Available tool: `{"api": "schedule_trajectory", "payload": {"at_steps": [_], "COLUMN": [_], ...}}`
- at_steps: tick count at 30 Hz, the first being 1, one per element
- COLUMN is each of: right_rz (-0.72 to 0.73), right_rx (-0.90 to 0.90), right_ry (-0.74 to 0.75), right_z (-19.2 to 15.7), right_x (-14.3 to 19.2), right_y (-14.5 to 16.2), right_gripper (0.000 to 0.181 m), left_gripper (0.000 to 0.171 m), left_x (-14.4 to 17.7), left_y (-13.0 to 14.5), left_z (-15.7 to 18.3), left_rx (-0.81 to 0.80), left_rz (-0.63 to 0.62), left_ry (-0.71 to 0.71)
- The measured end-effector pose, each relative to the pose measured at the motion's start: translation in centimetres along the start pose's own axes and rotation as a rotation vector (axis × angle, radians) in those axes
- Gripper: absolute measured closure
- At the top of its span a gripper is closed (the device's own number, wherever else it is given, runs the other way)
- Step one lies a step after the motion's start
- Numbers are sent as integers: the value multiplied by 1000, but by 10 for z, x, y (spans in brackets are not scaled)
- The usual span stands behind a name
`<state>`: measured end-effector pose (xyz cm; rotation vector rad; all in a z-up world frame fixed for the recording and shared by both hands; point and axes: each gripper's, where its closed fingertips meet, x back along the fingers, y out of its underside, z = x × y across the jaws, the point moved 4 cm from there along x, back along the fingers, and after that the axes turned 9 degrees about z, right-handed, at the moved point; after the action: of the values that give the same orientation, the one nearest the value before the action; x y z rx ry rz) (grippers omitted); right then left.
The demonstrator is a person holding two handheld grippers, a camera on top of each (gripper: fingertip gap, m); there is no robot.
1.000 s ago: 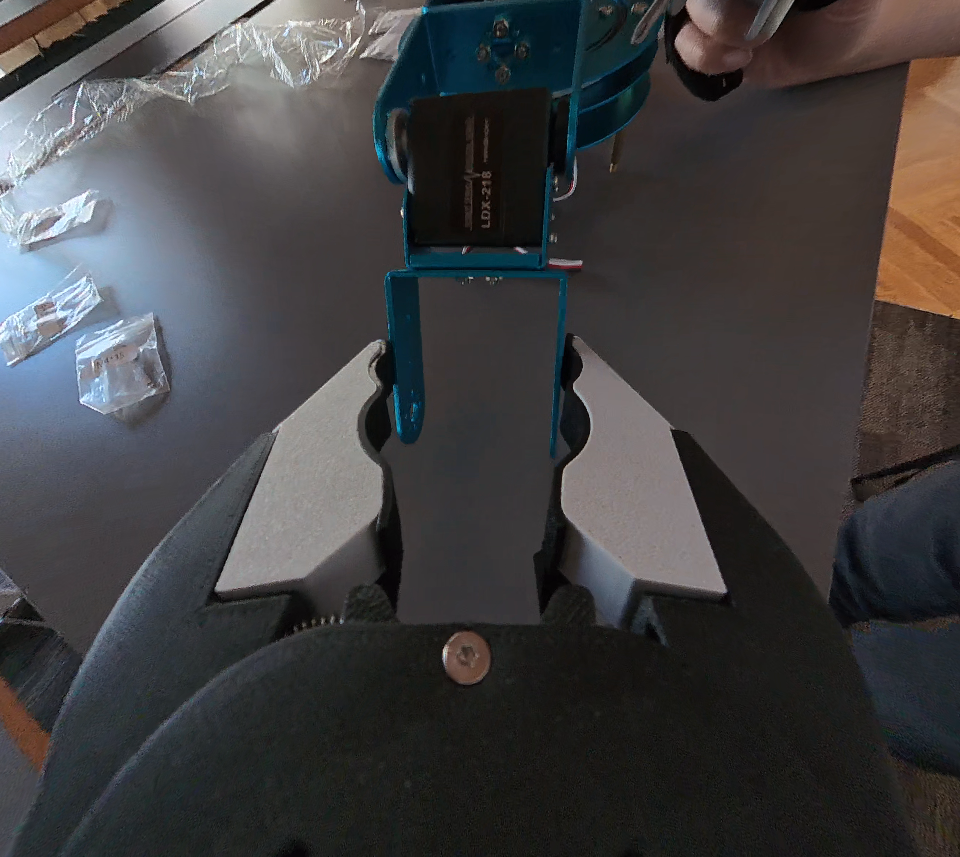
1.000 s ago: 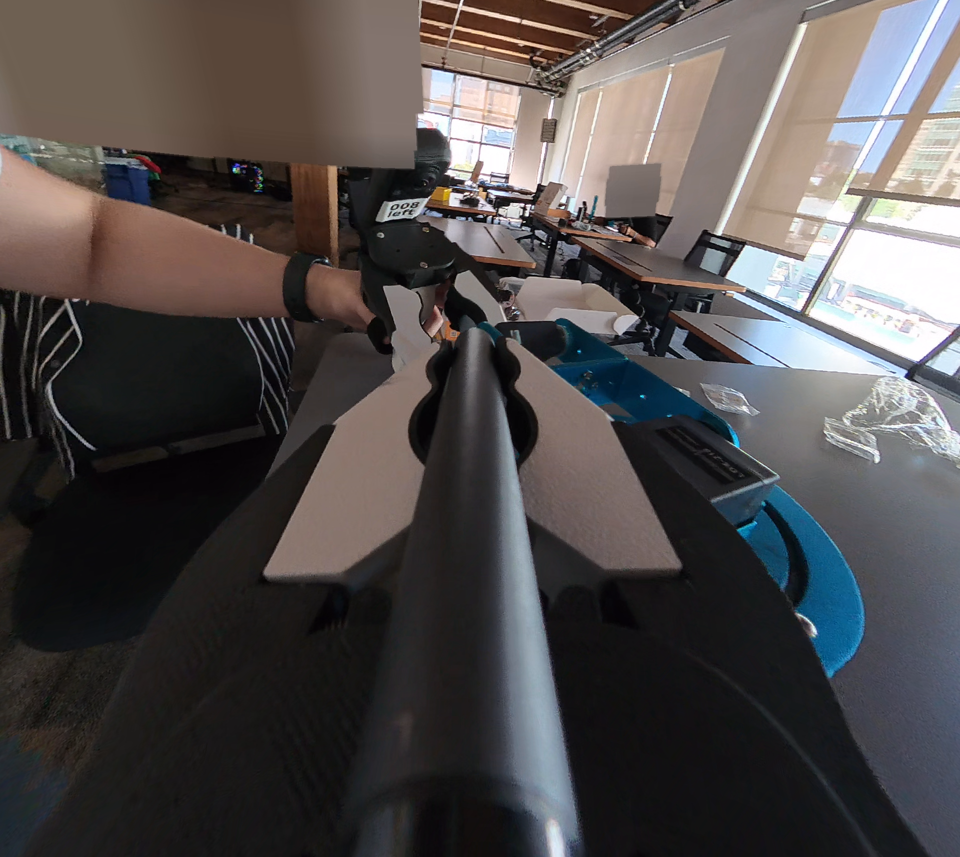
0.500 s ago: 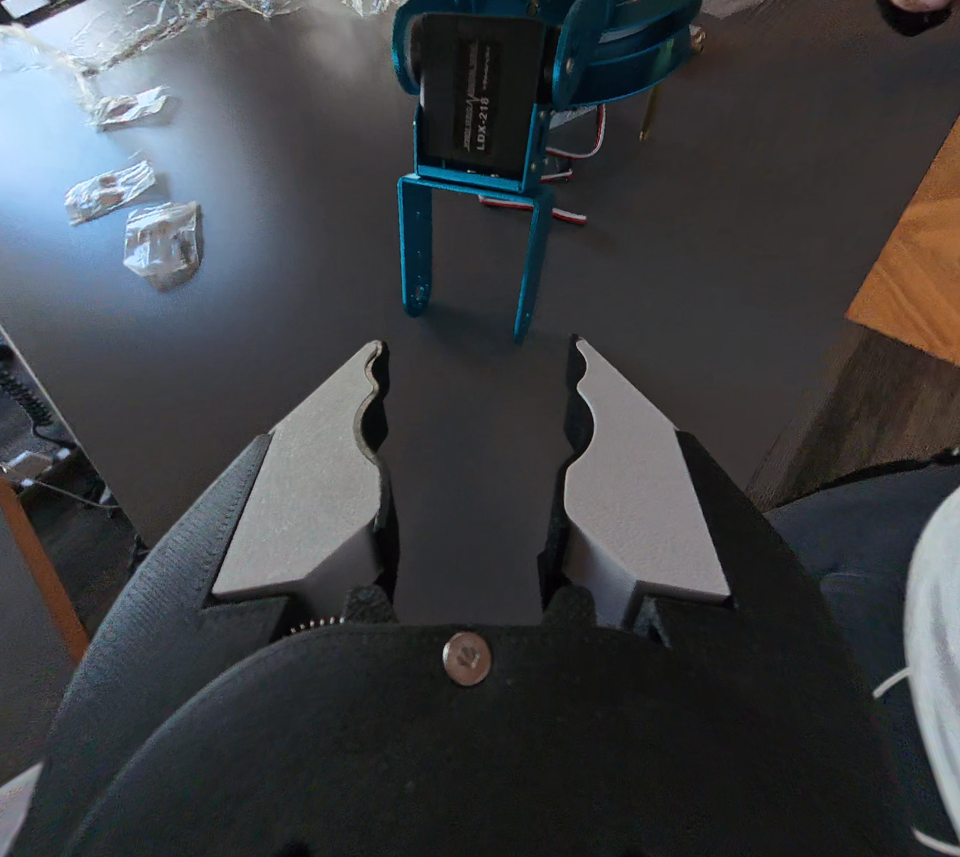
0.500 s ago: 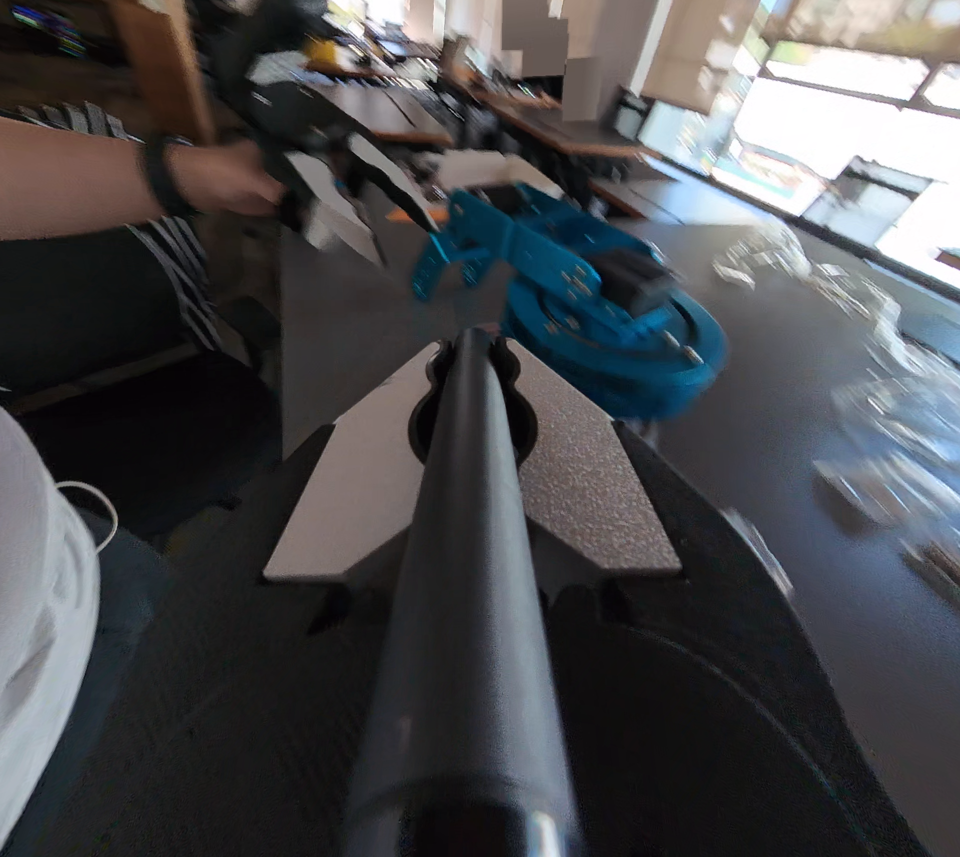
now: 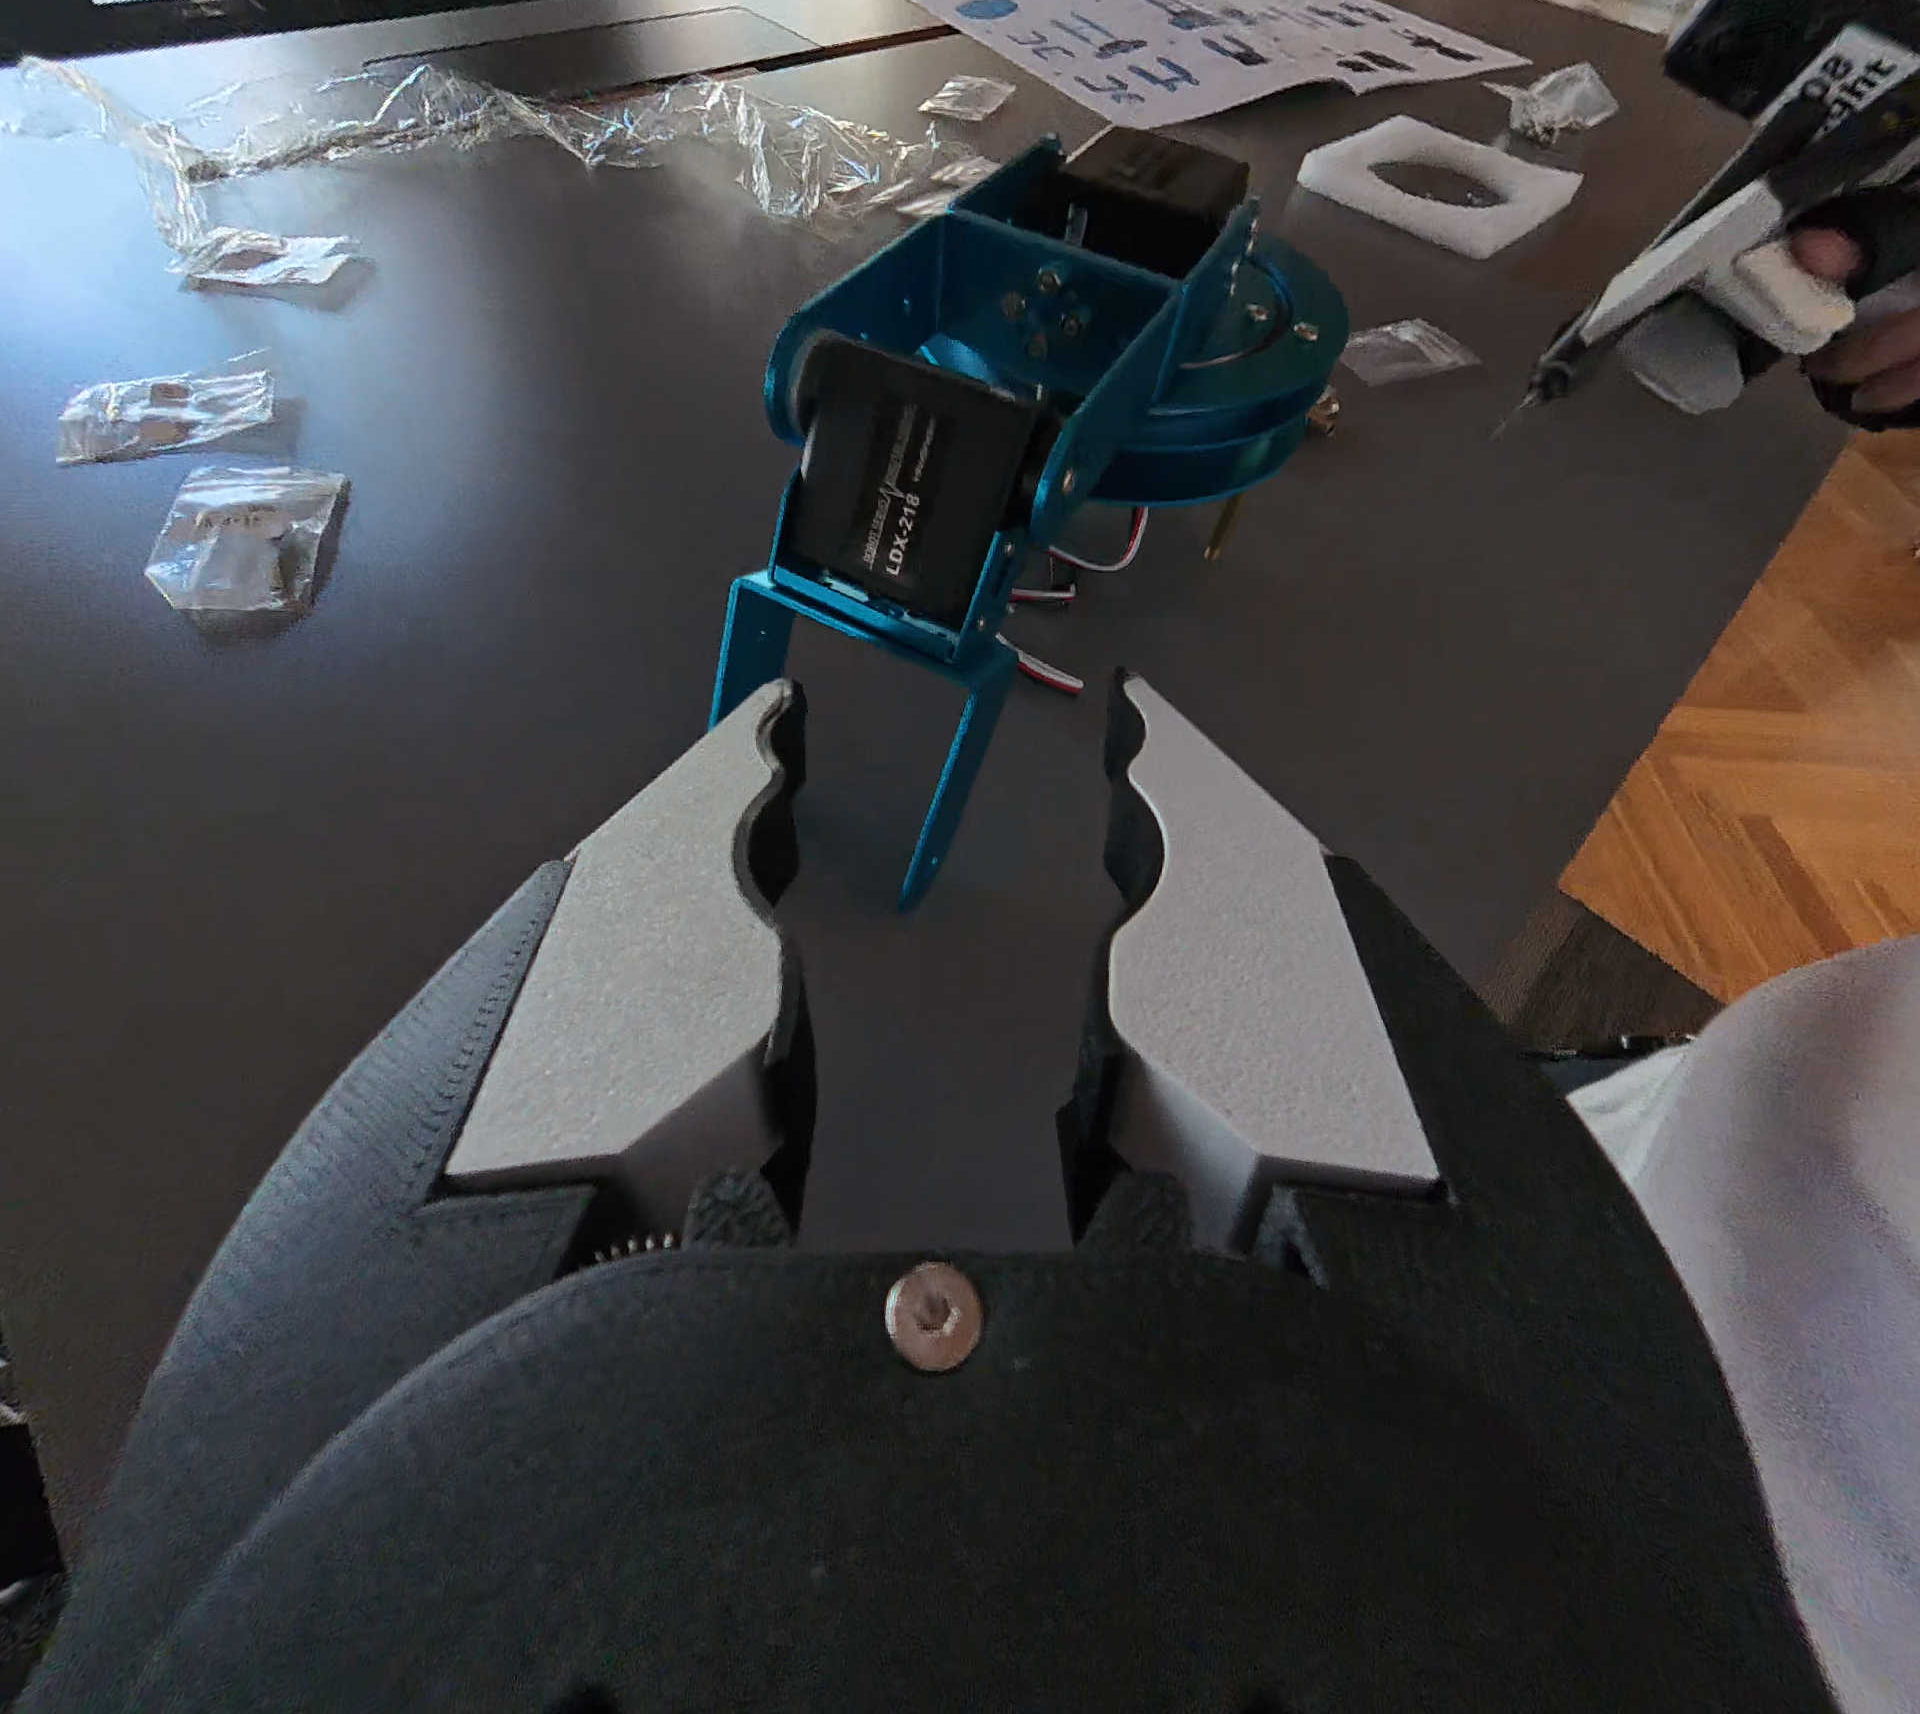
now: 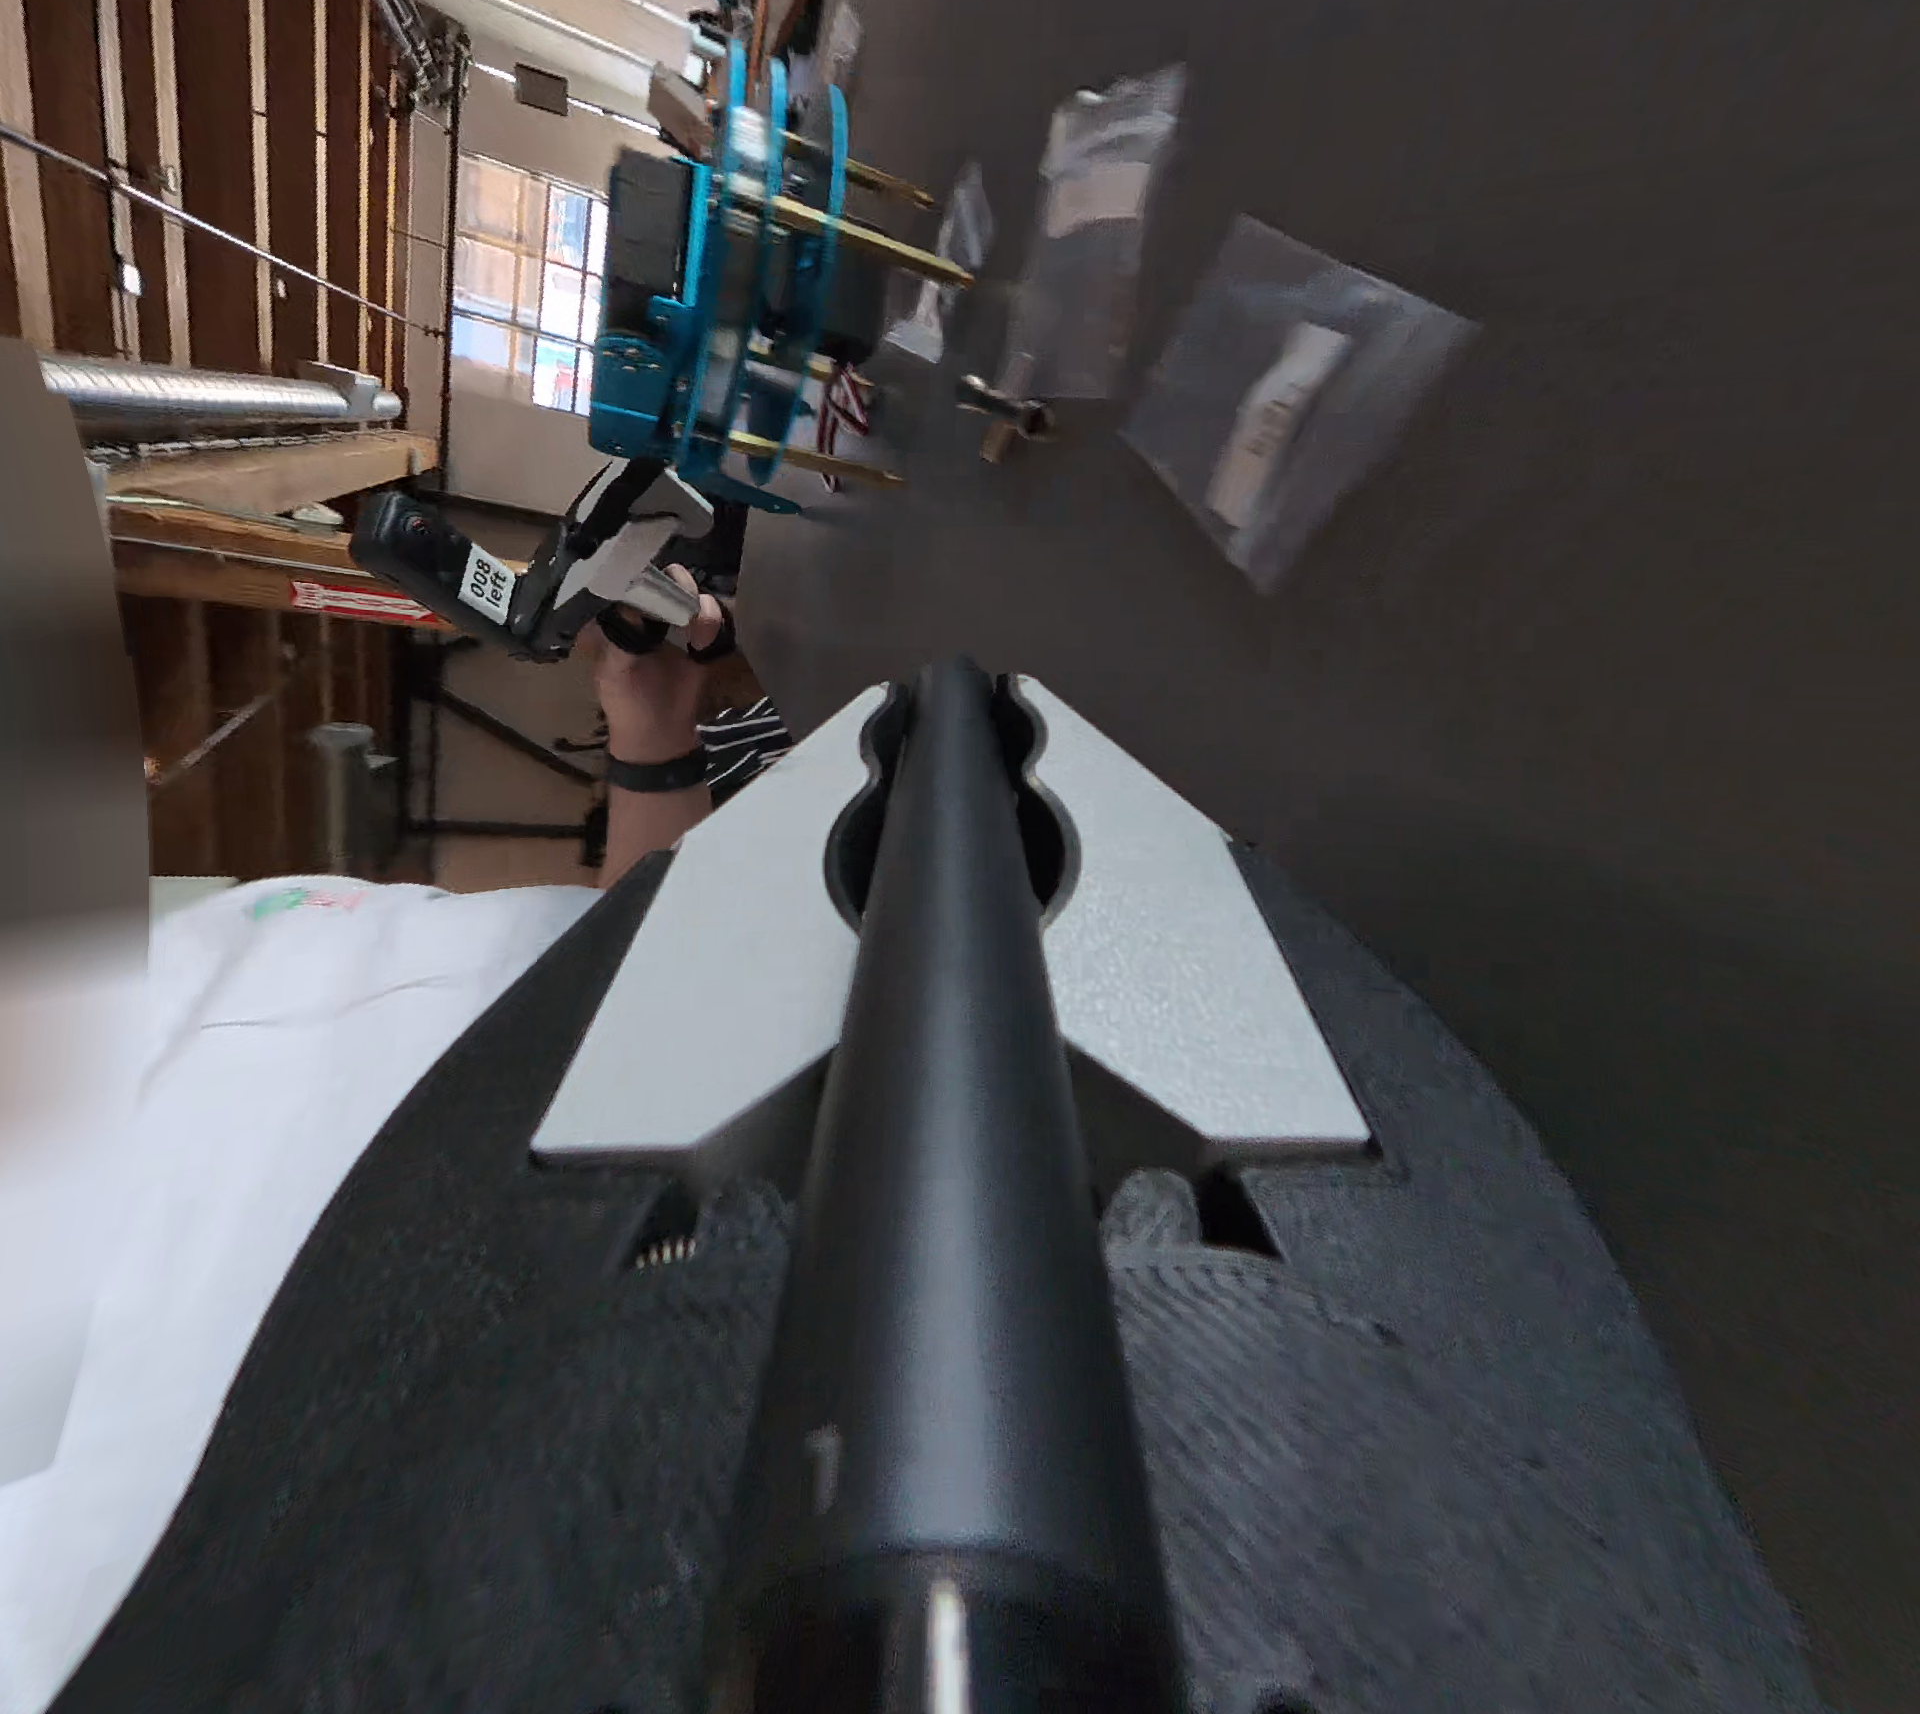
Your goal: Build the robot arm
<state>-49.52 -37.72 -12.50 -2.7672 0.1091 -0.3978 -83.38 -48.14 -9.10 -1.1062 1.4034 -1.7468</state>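
Note:
A blue metal robot-arm assembly with a black servo lies on the dark table. Its round base is at the far end and its U-shaped bracket points at me. My left gripper is open and holds nothing. One bracket leg lies between its fingertips, the other behind the left fingertip. My right gripper is shut on a black screwdriver. It shows in the left wrist view off the table's right side, apart from the assembly.
Small clear bags and crumpled cellophane lie at the left. A white foam piece and a printed sheet lie behind the assembly. A bag and a small metal part lie near the base. The table edge borders wooden floor. Spacing between my two grippers at the tips: around 30 cm.
My left gripper, open throughout, pulled back from around the bracket legs, then came close again. My right gripper swung away from the assembly with the screwdriver and rolled onto its side.

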Motion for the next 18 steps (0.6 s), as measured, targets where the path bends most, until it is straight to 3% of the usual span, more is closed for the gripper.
{"api": "schedule_trajectory", "payload": {"at_steps": [9, 18], "right_rz": [-163, -229], "right_rx": [-206, -457], "right_ry": [61, 159], "right_z": [30, 32], "right_x": [22, 23], "right_y": [-11, -11], "right_gripper": [163, 163], "left_gripper": [115, 117], "left_x": [-5, -9], "left_y": [-20, -28], "left_z": [22, 62], "left_rx": [27, -4], "left_rz": [62, 93], "left_ry": [-187, -216]}}
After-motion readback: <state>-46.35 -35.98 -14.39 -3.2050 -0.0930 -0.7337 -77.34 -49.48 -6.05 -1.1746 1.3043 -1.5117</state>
